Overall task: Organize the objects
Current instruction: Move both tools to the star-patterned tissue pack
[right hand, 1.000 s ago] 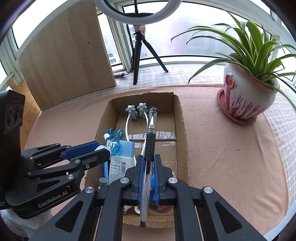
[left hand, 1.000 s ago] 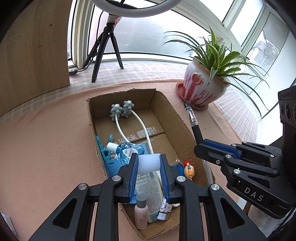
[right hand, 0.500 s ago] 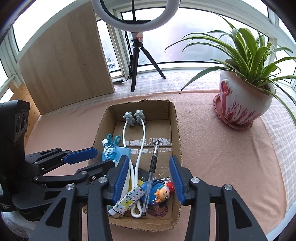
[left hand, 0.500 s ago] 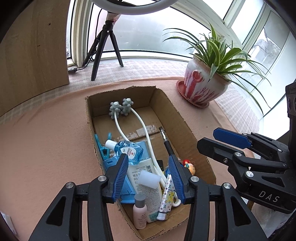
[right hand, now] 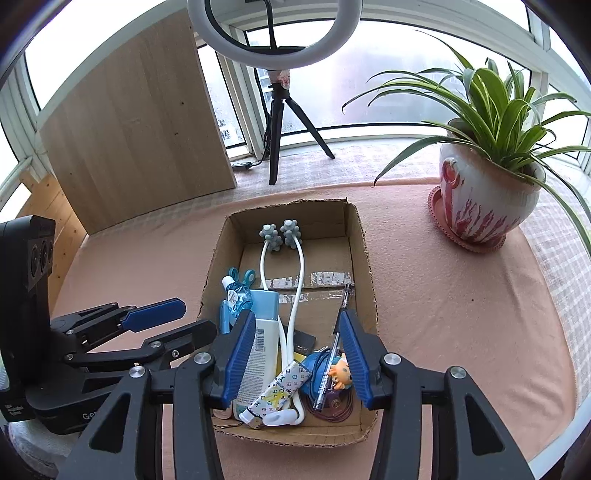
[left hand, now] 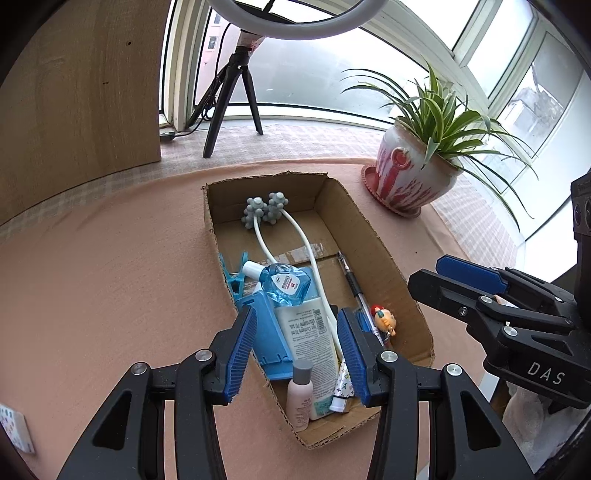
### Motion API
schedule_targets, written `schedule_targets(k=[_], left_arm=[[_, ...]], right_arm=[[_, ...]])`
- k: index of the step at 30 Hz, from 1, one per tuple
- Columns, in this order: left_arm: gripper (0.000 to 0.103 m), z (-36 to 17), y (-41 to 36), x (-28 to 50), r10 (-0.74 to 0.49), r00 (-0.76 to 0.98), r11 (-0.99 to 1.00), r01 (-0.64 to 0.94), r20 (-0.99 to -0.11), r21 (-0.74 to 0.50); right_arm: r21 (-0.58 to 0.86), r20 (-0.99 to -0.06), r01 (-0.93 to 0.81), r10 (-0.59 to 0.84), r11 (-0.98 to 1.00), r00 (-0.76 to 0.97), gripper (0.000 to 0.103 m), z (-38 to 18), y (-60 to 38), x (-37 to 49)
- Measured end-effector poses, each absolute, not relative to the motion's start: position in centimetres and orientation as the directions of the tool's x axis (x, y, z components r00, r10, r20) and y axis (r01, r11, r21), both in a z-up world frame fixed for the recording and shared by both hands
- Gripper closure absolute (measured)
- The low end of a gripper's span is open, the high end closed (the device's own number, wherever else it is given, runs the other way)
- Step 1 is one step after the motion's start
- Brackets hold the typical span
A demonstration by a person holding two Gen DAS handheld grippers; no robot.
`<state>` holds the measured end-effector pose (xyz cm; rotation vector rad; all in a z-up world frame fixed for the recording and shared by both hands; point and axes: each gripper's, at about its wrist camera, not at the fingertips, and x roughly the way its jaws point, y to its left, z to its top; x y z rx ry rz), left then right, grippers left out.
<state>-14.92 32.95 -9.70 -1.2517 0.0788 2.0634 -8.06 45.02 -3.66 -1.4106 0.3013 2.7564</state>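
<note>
A home sunroom used for filming: curved windows (right hand: 388,74) at the far side, a potted plant (right hand: 487,192) far right, a ring light (right hand: 273,33) on a tripod (right hand: 277,136).

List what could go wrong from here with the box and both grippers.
1. The cardboard box is crowded at its near end; the pen leans on the figurine and may roll or shift.
2. The left gripper and right gripper, both open and empty, hang close together above the box; they might knock each other.
3. The potted plant stands nearby; a wide sweep might snag its leaves.
</note>
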Motion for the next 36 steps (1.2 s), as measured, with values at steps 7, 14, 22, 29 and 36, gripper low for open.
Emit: schedule_targets(k=[7, 14, 22, 29, 36], left_arm=[[0.052, -9.0, 29.2, -14.7, 0.527, -0.307, -0.769, -0.570, -0.793, -0.290], [0.039, -8.3, 24.5, -14.4, 0.510, -0.336, -0.794, -0.537, -0.792, -0.284], [0.014, -7.8, 18.4, -13.7, 0.470, -0.381, -0.834, -0.486, -0.796, -0.260], [0.009, -8.0, 12.6, -13.5, 0.441, -0.408, -0.864, -0.435, -0.799, -0.255], [0.009, -9.4, 6.8, -13.7, 0.402, -0.415, -0.894, -0.371, -0.816, -0.251]], right_arm=[[0.145, -0.799, -0.097, -0.059, -0.985, -0.598, 0.055, -3.0, 42.4, -7.6], [0.117, -0.792, -0.061, -0.056, -0.991, -0.608, 0.051, -2.4, 38.3, -7.2], [0.085, -0.780, -0.015, -0.057, -0.996, -0.623, 0.038, -1.8, 33.1, -6.7], [0.087, -0.782, 0.017, -0.078, -0.996, -0.619, 0.031, -1.9, 29.4, -6.5], [0.082, -0.793, 0.059, -0.100, -0.995, -0.601, 0.031, -2.8, 25.6, -6.5]])
